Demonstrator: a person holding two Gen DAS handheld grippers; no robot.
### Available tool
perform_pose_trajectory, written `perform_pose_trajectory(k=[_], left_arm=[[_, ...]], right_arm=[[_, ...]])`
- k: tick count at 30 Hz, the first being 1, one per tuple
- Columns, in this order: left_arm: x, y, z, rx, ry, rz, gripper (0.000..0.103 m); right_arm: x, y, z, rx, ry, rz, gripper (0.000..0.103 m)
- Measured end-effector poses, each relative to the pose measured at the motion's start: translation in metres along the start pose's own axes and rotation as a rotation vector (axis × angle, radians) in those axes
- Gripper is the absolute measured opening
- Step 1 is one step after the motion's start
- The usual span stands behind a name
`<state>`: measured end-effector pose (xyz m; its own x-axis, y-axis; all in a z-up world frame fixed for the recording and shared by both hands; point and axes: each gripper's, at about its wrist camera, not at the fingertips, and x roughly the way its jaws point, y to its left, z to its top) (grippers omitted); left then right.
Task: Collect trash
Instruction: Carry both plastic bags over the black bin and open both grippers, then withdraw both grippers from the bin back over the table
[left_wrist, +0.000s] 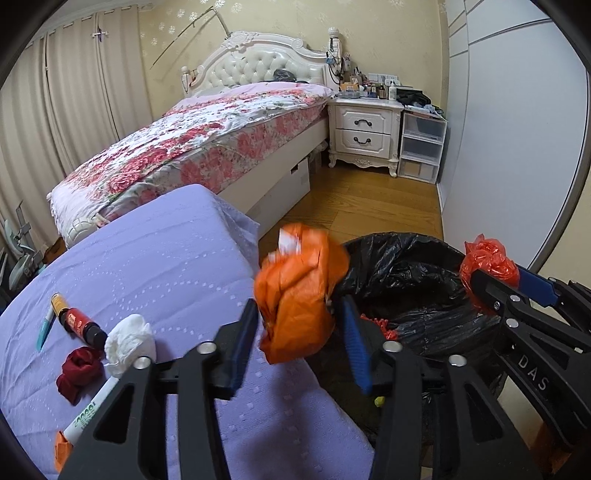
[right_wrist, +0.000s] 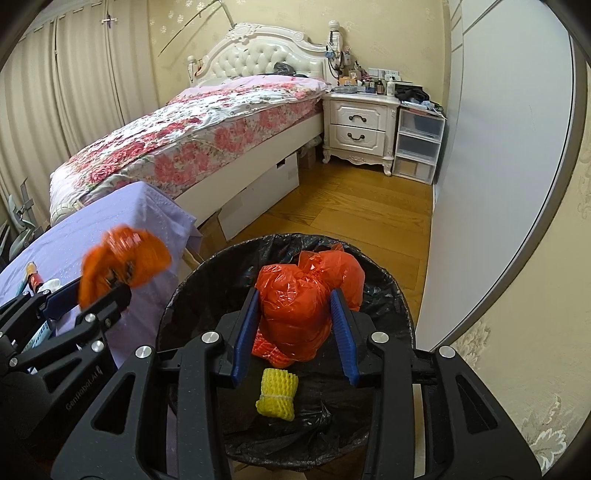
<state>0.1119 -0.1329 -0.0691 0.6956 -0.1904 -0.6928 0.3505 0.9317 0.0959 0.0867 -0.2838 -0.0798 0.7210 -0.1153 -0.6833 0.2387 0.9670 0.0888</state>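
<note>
My left gripper (left_wrist: 299, 306) stands open at the near rim of the black-lined bin (left_wrist: 406, 258). A crumpled orange wrapper (left_wrist: 301, 291) sits blurred and loose between its pads. Over the bin's mouth (right_wrist: 388, 280), my right gripper (right_wrist: 294, 295) is shut on a red plastic bag (right_wrist: 299, 314), with both blue pads touching its sides. Inside the bin lie a yellow foam net (right_wrist: 277, 395) and some red netting (right_wrist: 264, 347). On the purple-covered table (left_wrist: 147, 258) lie a white tissue wad (left_wrist: 131, 341), a dark red crumple (left_wrist: 79, 373), a small brown bottle (left_wrist: 75, 321) and a marker (left_wrist: 88, 410).
A flowered bed (left_wrist: 207, 147) runs behind the table. A white nightstand (left_wrist: 364, 129) and clear plastic drawers (left_wrist: 421, 147) stand at the back. A pale wardrobe wall (left_wrist: 517, 147) closes the right side. Wooden floor (left_wrist: 351, 199) lies between the bed and the bin.
</note>
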Motion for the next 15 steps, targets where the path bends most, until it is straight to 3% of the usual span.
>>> perform_pose_trajectory(k=[2,5,15], left_arm=[[0.0,-0.001,-0.001,0.002,-0.005,0.003,0.065],[-0.001,-0.003,-0.001,0.007,-0.007,0.008,0.07],[-0.016,0.004,-0.003,-0.002,-0.025,0.021,0.073]], right_arm=[[0.002,-0.001,0.002,0.007,-0.002,-0.006,0.051],[0.002,-0.004,0.001,0.014,-0.002,-0.017,0.052],[-0.001,-0.001,0.002,0.021,0.002,-0.018,0.054]])
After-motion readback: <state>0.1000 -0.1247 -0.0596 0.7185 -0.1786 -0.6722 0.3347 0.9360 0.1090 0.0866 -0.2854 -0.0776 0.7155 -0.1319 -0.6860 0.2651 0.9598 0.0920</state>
